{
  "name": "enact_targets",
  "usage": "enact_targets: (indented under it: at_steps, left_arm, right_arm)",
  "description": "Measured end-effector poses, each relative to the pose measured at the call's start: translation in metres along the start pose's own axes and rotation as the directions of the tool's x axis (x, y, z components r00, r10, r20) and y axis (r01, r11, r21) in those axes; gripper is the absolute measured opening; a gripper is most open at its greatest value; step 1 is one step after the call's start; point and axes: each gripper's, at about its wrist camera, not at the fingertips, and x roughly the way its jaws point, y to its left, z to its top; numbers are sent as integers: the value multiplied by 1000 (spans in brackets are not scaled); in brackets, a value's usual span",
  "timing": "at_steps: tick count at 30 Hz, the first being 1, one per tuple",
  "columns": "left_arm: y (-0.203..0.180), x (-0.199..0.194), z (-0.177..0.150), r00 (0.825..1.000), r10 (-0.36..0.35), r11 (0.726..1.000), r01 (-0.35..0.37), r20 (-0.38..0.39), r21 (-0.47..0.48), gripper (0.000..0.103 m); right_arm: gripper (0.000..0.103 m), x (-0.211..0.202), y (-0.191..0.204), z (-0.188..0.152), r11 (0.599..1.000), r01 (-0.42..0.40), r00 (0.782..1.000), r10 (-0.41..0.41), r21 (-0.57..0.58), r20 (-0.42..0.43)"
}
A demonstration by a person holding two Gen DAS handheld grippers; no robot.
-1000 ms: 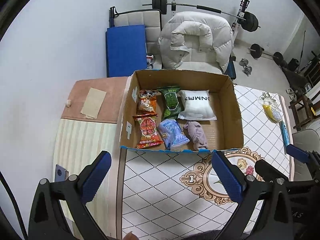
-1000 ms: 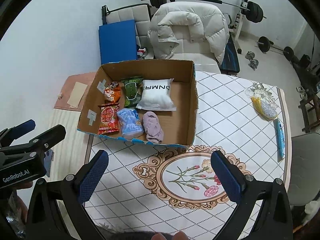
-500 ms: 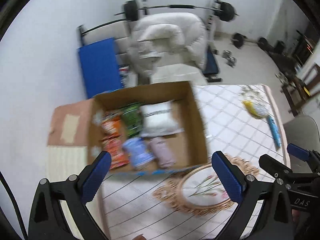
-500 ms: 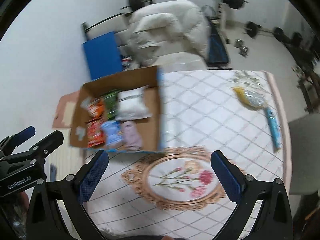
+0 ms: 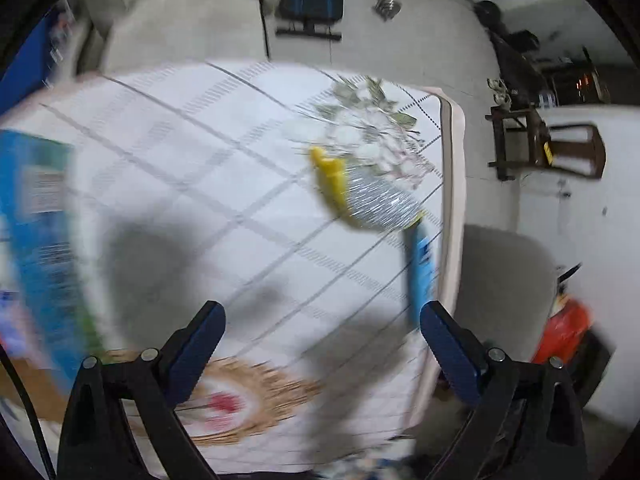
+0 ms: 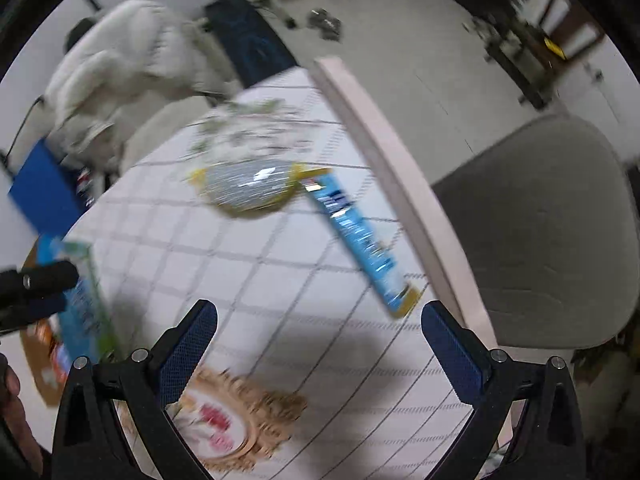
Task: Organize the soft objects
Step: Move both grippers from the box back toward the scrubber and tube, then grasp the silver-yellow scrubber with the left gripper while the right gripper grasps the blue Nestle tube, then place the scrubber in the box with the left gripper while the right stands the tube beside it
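Broadly, the table (image 6: 280, 280) with its diamond-checked cloth fills both blurred views. At its left stands the box (image 5: 44, 248), blue-sided. Near the far right edge lies a yellow-rimmed silvery packet (image 6: 248, 188), its long axis crosswise, touching a slim blue pouch (image 6: 356, 236) running along the edge. Print on both is unreadable. Left gripper (image 5: 320, 344) and right gripper (image 6: 320, 340) hover spread wide, holding nothing.

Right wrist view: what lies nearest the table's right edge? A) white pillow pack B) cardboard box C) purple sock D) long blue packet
D: the long blue packet lies along the table edge, next to the yellow-rimmed silver pouch; the box sits far left.
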Motion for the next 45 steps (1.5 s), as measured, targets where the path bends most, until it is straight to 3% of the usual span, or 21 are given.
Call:
enact_targets:
  at_steps: [6, 9, 12, 14, 17, 22, 26, 29, 32, 34, 35, 37, 40, 45]
  left_arm:
    - [-43, 89, 51, 986, -64, 991, 45, -152, -127, 97]
    - [-52, 112, 68, 984, -69, 982, 39, -163, -184, 97]
    - [-57, 124, 81, 985, -18, 976, -20, -171, -217, 97]
    - [-58, 130, 86, 983, 54, 977, -88, -177, -193, 97]
    - [-62, 130, 82, 970, 157, 981, -174, -188, -81, 93]
    - [-51, 115, 65, 924, 361, 931, -350, -126, 106, 93]
    - [-37, 115, 61, 918, 382, 921, -369, -104, 122, 93]
    - [-42, 111, 59, 926, 374, 921, -363, -57, 141, 92]
    - [-48, 106, 53, 911, 413, 896, -408, 6, 173, 89]
    - [-56, 102, 50, 905, 422, 885, -423, 51, 195, 69]
    - [-59, 99, 47, 905, 419, 884, -424, 68, 198, 59]
    - [-64, 95, 41, 901, 425, 876, -434, 87, 213, 56]
    - [-62, 93, 28, 897, 430, 873, -443, 106, 203, 54]
    - [-49, 61, -14, 914, 372, 896, -399, 163, 195, 54]
  right_arm:
    - [103, 47, -33, 19, 999, -8, 998, 11, 46, -66]
    - [103, 56, -39, 18, 999, -15, 997, 19, 52, -77]
    - [103, 64, -45, 21, 998, -17, 996, 22, 56, -89]
    - [103, 68, -48, 23, 999, -17, 995, 22, 50, -100]
    - [102, 71, -48, 27, 1000, -14, 993, 16, 20, -117]
    - [102, 81, -42, 35, 998, -9, 988, 0, -56, -157]
    - [102, 94, -37, 37, 993, 13, 980, -36, -117, -194]
    - [102, 109, -29, 35, 991, 7, 972, -37, -131, -231]
    - [93, 122, -25, 36, 992, 0, 965, -33, -125, -261]
    - [74, 129, -23, 31, 993, 4, 960, -37, -121, -278]
    - [72, 131, -21, 30, 992, 15, 958, -51, -125, -283]
    - [50, 128, -12, 26, 985, 68, 962, -107, -160, -253]
    - [17, 126, 3, 13, 981, 76, 957, -123, -178, -264]
    - [16, 112, 26, -19, 986, 15, 959, -61, -163, -276]
